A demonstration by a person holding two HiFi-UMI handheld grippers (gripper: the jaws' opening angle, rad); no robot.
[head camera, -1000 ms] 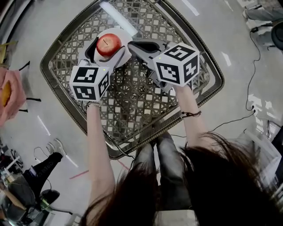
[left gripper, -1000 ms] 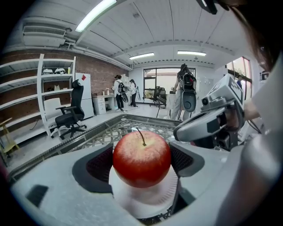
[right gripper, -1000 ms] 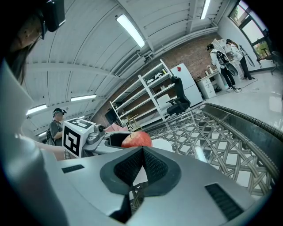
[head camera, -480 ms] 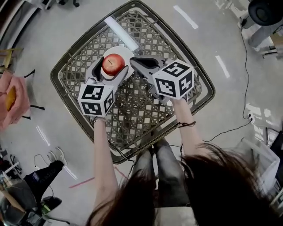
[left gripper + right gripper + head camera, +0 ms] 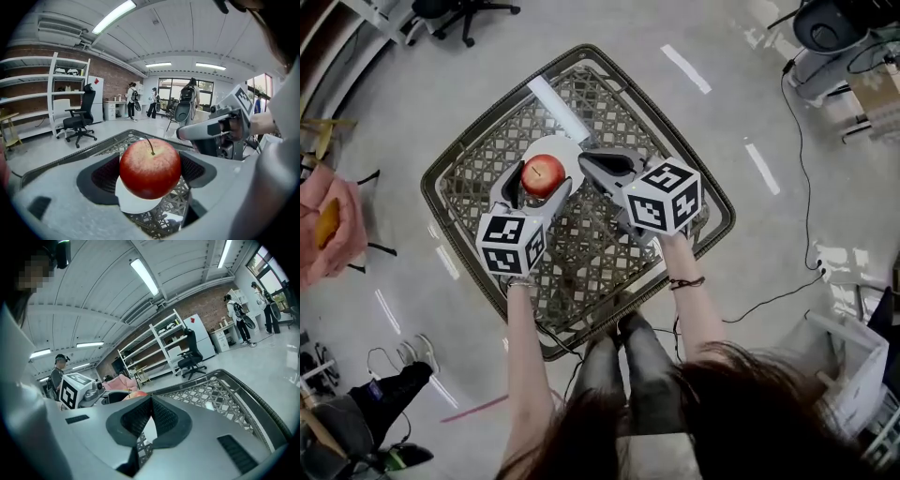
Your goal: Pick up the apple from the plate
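Observation:
A red apple with a short stem sits between the pads of my left gripper, which is shut on it. The small white plate lies right under and behind the apple on the woven table; whether the apple touches it I cannot tell. In the left gripper view the apple fills the gap of the left gripper, with the plate showing below it. My right gripper hovers just right of the plate, its jaws closed together on nothing. Its tips meet in the right gripper view of the right gripper.
The square wicker table has a raised dark rim. An office chair stands on the floor beyond it. A pink bundle lies at the left. Cables run across the floor at the right. People stand far back.
The head view has risen, so the table and grippers look smaller. Both grippers keep their places over the table, and the left one holds the apple throughout.

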